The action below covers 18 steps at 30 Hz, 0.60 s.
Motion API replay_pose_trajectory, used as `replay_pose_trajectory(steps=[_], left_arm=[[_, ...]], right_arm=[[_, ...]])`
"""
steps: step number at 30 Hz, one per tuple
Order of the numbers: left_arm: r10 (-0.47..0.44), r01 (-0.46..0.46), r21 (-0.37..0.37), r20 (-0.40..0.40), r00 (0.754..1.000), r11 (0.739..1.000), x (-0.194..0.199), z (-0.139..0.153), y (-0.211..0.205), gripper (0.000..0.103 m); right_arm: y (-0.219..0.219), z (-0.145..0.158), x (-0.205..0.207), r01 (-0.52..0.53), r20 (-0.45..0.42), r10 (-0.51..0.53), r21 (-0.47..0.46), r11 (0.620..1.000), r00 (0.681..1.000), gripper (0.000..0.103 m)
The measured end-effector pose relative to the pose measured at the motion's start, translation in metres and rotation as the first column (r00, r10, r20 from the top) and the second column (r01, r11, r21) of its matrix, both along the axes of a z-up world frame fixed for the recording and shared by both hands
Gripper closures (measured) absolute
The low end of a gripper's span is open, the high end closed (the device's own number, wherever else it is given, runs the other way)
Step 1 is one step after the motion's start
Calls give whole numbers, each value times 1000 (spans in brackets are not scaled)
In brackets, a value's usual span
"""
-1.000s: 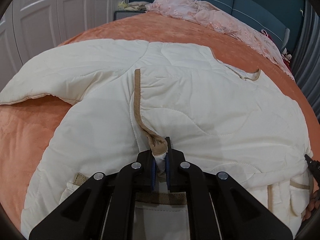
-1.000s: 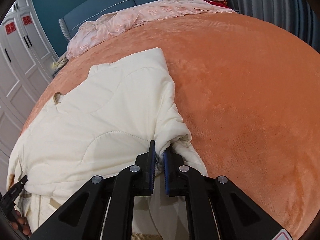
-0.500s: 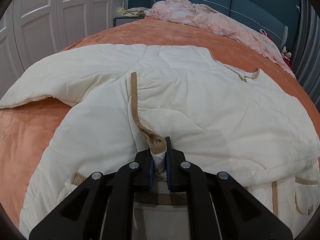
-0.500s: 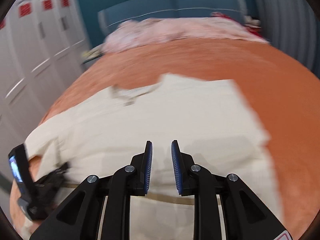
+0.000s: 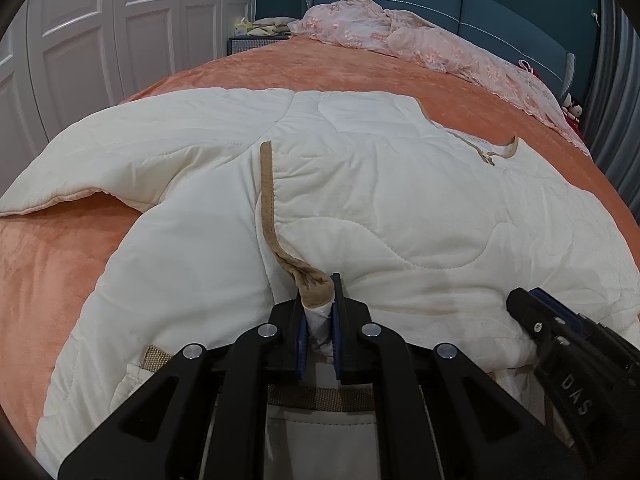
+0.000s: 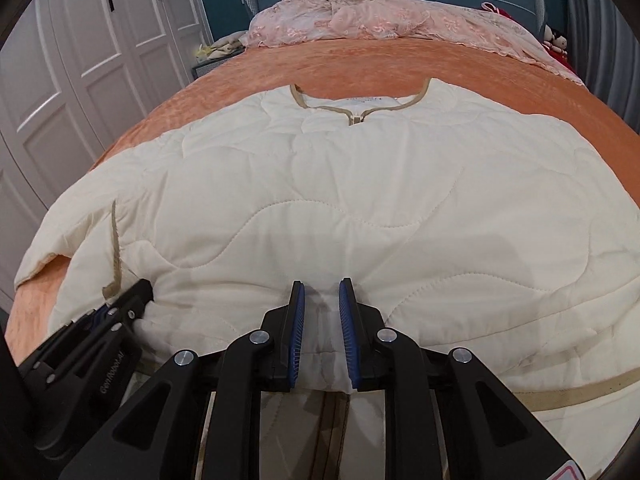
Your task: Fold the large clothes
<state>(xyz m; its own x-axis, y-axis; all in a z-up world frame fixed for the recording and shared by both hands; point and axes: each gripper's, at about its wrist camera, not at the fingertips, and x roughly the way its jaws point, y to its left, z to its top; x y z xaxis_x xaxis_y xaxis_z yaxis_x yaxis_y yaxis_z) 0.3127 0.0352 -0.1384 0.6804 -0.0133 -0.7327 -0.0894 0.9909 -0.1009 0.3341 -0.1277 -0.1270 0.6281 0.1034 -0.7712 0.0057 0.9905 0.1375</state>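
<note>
The jacket [image 6: 360, 208] lies spread on the bed [image 6: 360, 64], its right side now folded over the front. The right gripper [image 6: 322, 300], which pinched the jacket's side a second ago, has released; its jaws stand open above the lower front. The left gripper [image 5: 319, 300] still clamps the tan hem trim [image 5: 310, 280] between closed jaws.

Soft, even indoor light in both my views; sharp focus, faint shadows, heavy fisheye bending, dark corners.
</note>
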Motion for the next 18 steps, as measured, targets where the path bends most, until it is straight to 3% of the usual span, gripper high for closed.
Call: replay_pose_trajectory(steps=[12, 18], left_arm=[[2, -3, 26, 16, 1000, 1000, -1, 0, -4, 95], [2, -2, -13, 20, 1000, 1000, -2, 4, 1, 90]], right_arm=[[15, -7, -4, 2, 51, 5, -121, 993, 999, 85], [21, -9, -5, 6, 65, 5, -169, 986, 998, 85]])
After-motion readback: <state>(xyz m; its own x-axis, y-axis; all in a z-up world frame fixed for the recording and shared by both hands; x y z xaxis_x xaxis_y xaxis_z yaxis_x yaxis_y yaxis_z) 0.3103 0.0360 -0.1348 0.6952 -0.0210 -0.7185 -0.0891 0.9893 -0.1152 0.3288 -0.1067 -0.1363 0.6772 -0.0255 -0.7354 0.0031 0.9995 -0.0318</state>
